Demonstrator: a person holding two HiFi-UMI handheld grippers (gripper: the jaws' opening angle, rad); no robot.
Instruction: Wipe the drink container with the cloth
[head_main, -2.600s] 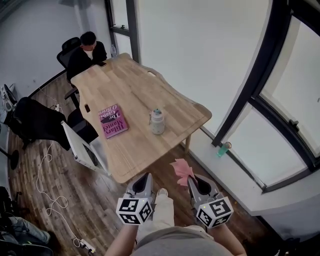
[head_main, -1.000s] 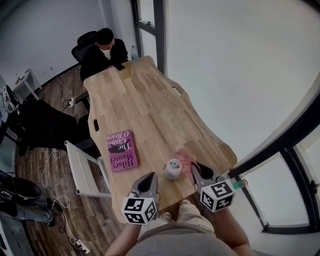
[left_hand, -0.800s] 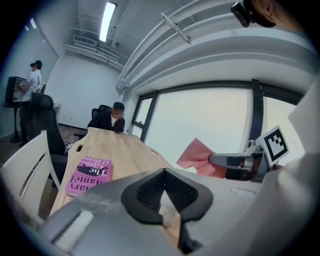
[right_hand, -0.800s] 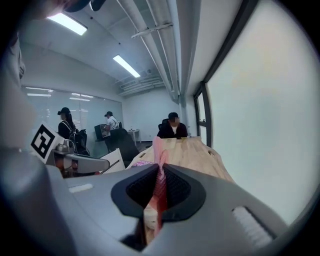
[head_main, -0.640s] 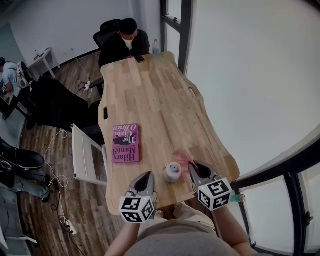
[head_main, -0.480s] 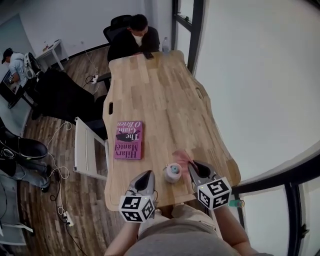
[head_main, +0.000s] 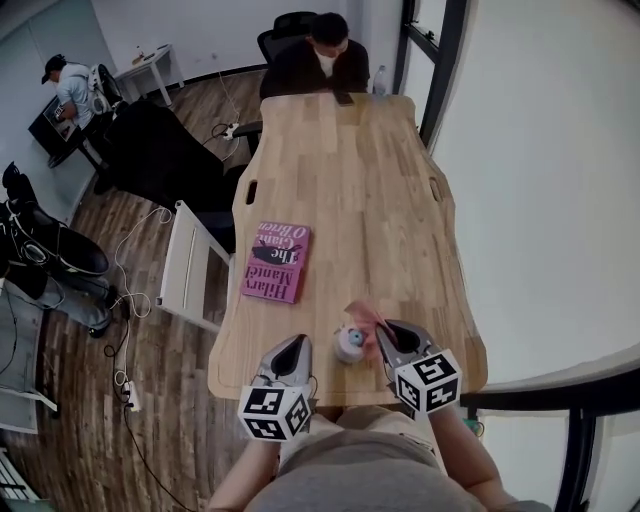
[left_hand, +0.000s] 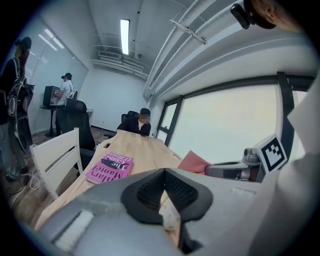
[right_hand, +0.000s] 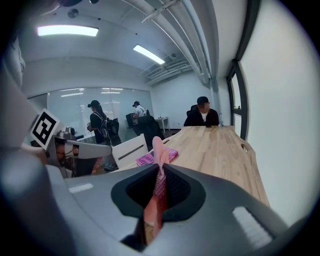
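Note:
The drink container (head_main: 350, 343), a small pale bottle with a blue-green cap, stands upright near the near end of the wooden table (head_main: 400, 240). My right gripper (head_main: 386, 336) is just to its right, shut on a pink cloth (head_main: 365, 317) that sticks up beside the cap. In the right gripper view the cloth (right_hand: 159, 167) is pinched between the pads of the right gripper (right_hand: 160, 175). My left gripper (head_main: 296, 347) is left of the bottle with its jaws shut and nothing held. In the left gripper view the left gripper (left_hand: 164, 173) partly hides the bottle.
A pink book (head_main: 277, 261) lies on the table's left side. A person (head_main: 325, 50) sits at the far end. A white chair (head_main: 190, 265) and a black chair (head_main: 165, 150) stand left of the table. Other people stand at far left. Cables lie on the floor.
I have come from beyond the table's end right up to it, bringing both grippers beside the bottle. In the last half second only the head view swung; grippers and cloth hold their place.

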